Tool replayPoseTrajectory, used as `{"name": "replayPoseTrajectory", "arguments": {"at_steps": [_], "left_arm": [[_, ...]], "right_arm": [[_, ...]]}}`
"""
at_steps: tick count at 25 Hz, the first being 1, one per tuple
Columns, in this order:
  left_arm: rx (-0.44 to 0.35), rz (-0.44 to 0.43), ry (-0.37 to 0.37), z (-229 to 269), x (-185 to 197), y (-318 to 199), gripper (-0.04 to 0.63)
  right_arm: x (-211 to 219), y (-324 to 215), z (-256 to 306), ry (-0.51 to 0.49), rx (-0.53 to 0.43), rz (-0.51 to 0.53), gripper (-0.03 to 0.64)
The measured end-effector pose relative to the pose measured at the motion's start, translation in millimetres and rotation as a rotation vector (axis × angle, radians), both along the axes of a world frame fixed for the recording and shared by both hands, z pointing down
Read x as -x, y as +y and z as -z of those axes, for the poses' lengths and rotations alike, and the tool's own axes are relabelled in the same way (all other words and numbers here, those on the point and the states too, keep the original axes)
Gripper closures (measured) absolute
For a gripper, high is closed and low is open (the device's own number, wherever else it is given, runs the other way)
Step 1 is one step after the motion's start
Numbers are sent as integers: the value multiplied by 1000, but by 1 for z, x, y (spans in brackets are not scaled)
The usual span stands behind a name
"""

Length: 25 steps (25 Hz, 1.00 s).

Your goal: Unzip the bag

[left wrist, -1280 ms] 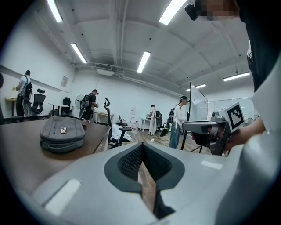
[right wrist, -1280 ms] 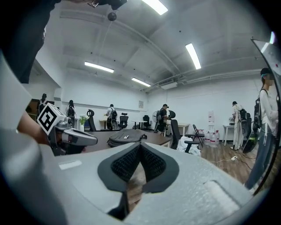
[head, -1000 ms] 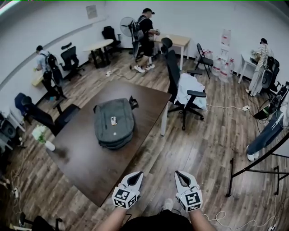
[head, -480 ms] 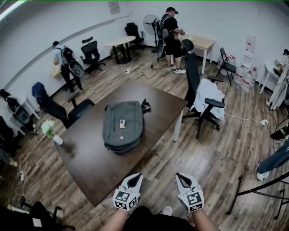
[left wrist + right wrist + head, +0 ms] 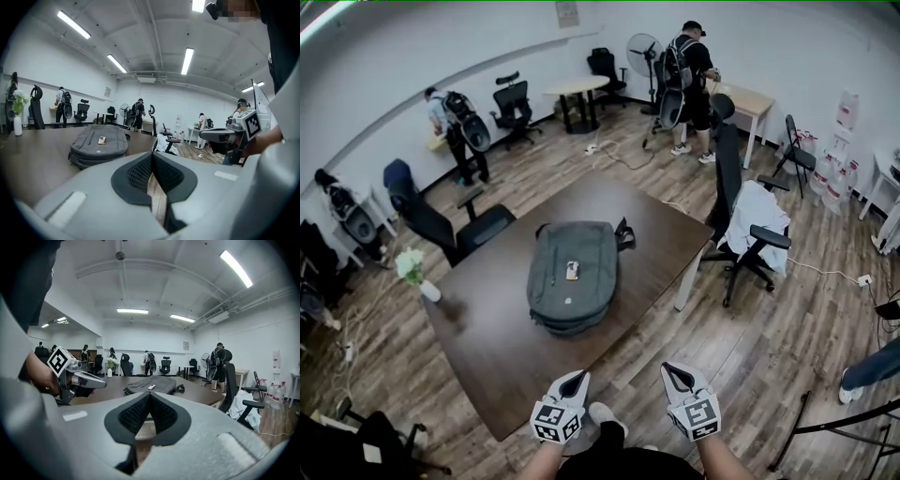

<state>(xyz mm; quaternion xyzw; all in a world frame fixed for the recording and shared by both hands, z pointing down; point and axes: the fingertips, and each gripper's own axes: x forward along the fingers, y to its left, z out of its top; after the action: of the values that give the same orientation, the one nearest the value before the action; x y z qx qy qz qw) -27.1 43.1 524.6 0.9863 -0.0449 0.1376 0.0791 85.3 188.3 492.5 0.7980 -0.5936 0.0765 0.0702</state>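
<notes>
The person's forearms were cut off by the bottom edge of the head view. Just above them, the grey left gripper [image 5: 576, 377] and the grey right gripper [image 5: 672, 369], each with a marker cube, were side by side at the near edge of the dark brown wooden table [image 5: 502, 361]. They touched nothing. In its own view, the left gripper [image 5: 151, 158] had its black padded jaws pressed together with nothing between them. The right gripper [image 5: 149, 398] was the same.

Farther on, well apart from both grippers, the grey fabric backpack [image 5: 574, 277] lay flat near the middle of the table. It bore a small pale tag [image 5: 572, 272] on top. Its zip and pullers were too small to make out, so I could not tell whether it was done up.

A white vase of pale flowers [image 5: 420, 277] stood at the table's left edge. A black office chair draped in white cloth [image 5: 755, 225] sat to the right. By the far wall, people wearing backpacks [image 5: 686, 70] were small and indistinct.
</notes>
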Motion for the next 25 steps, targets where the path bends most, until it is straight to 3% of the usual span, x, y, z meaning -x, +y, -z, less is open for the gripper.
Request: {"name": "replayPoseTrajectory", "arguments": {"at_steps": [9, 17, 25], "left_arm": [[-30, 43, 32, 14, -42, -88, 577], [29, 144, 0, -6, -28, -161, 577], [41, 219, -4, -22, -11, -206, 577]], "right_arm": [[-32, -108, 12, 41, 9, 104, 614], [-20, -206, 8, 62, 73, 253, 614], [-6, -262, -2, 115, 158, 381, 614]]}}
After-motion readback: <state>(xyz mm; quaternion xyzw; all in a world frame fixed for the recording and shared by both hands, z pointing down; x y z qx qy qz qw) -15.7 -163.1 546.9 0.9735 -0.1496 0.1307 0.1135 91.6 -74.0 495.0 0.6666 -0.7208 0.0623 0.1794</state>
